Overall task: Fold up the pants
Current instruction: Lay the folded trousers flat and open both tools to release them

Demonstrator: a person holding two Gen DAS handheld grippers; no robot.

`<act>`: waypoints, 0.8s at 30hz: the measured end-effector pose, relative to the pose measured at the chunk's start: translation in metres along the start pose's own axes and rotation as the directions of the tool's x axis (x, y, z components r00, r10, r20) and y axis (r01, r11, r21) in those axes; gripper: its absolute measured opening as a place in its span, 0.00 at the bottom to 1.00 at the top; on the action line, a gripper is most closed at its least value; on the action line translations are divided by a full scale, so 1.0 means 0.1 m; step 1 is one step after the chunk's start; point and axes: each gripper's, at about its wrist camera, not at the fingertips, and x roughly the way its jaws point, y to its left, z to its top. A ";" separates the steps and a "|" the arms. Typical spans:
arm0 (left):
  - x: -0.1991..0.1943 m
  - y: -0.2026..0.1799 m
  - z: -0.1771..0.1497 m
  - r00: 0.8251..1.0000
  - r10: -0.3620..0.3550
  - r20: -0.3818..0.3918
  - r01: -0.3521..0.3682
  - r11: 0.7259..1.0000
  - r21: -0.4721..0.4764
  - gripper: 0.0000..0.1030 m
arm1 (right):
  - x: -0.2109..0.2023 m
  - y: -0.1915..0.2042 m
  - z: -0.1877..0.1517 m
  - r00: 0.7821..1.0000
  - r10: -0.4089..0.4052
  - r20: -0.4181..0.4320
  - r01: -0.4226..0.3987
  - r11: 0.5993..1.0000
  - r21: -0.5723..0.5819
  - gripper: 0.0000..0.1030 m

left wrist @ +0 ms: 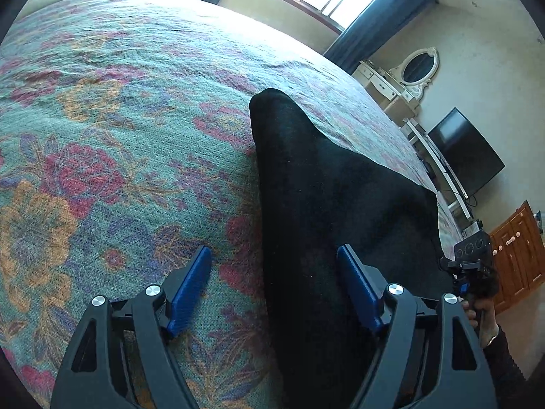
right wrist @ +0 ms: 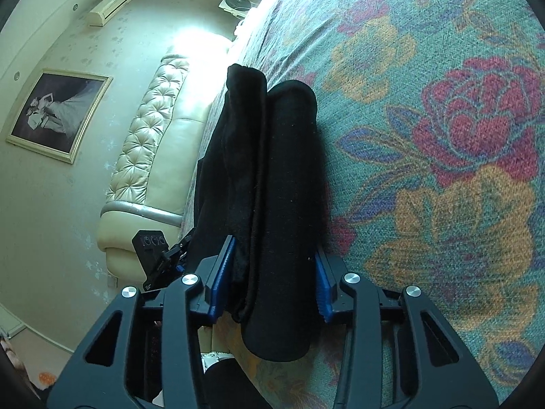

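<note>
While right gripper (right wrist: 269, 286) clamps black pants (right wrist: 272, 187) — bedspread (right wrist: 442, 136) beneath.

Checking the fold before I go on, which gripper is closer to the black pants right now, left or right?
Right. The right gripper has the bunched black pants between its pads, closed on them. The left gripper is open, straddling the pants' edge over the floral bedspread.

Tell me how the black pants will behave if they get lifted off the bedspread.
The black pants are probably floppy: their folded layers already bulge and sag between the right tongs. Likely light, since they barely dent the floral bedspread. The knit looks grippy, so slipping seems unlikely, though the loose layers may unfold.
</note>
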 end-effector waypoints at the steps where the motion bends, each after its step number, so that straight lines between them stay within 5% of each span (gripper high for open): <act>1: 0.00 0.01 -0.01 1.000 -0.007 0.001 0.008 1.000 -0.004 0.74 | -0.02 -0.02 0.00 1.000 0.004 0.000 -0.004 1.000 0.004 0.40; 14: -0.09 0.21 -0.05 0.988 -0.155 -0.007 0.155 0.988 -0.025 0.80 | -0.29 -0.15 -0.07 0.998 0.041 0.050 -0.043 0.998 0.049 0.46; 24: -0.28 0.14 -0.14 0.985 -0.170 -0.037 0.166 0.981 -0.100 0.81 | -0.59 -0.21 -0.41 0.988 0.064 0.142 -0.078 0.992 0.094 0.52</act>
